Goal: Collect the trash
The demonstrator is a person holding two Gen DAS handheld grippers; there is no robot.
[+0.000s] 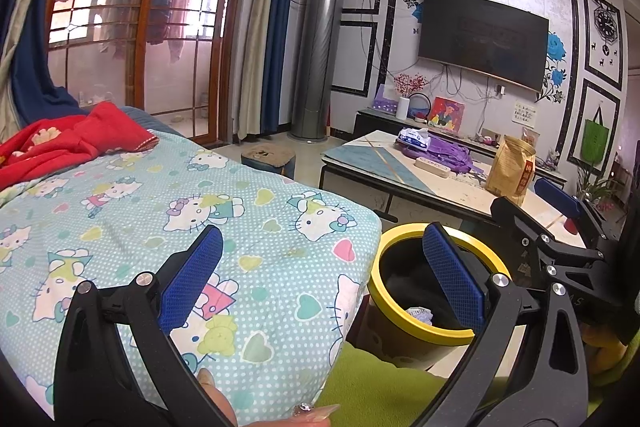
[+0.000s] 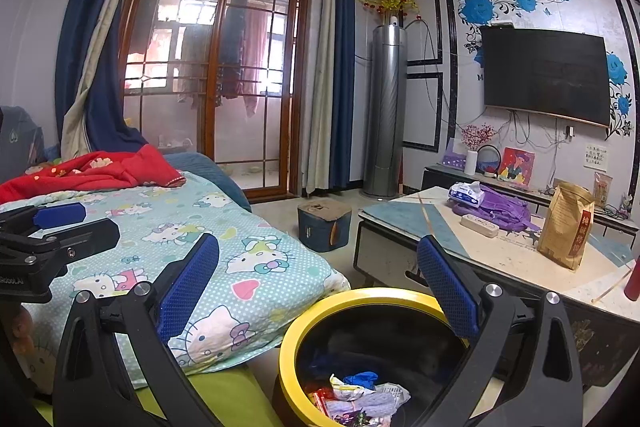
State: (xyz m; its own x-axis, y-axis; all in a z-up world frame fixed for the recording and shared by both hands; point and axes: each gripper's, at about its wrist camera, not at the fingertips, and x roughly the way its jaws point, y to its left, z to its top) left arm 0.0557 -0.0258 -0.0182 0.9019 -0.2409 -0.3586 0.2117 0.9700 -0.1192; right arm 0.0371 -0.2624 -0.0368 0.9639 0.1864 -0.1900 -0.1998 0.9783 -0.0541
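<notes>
A yellow-rimmed black trash bin [image 2: 292, 339] stands on the floor between the sofa and the coffee table; it also shows in the left wrist view [image 1: 374, 279]. Crumpled wrappers and paper [image 2: 360, 399] lie inside it. My right gripper [image 2: 318, 291] is open and empty, just above the bin's rim. My left gripper [image 1: 322, 277] is open and empty, over the edge of the Hello Kitty blanket [image 1: 200, 195] beside the bin. The right gripper's body shows at the right of the left wrist view [image 1: 560, 247].
A coffee table [image 2: 516, 259] carries a brown paper bag [image 2: 566, 225], a purple bag [image 2: 502, 207], a tissue pack [image 2: 466, 193] and a power strip [image 2: 480, 225]. A red garment [image 2: 96, 173] lies on the sofa. A small stool [image 2: 324, 225] stands on the floor.
</notes>
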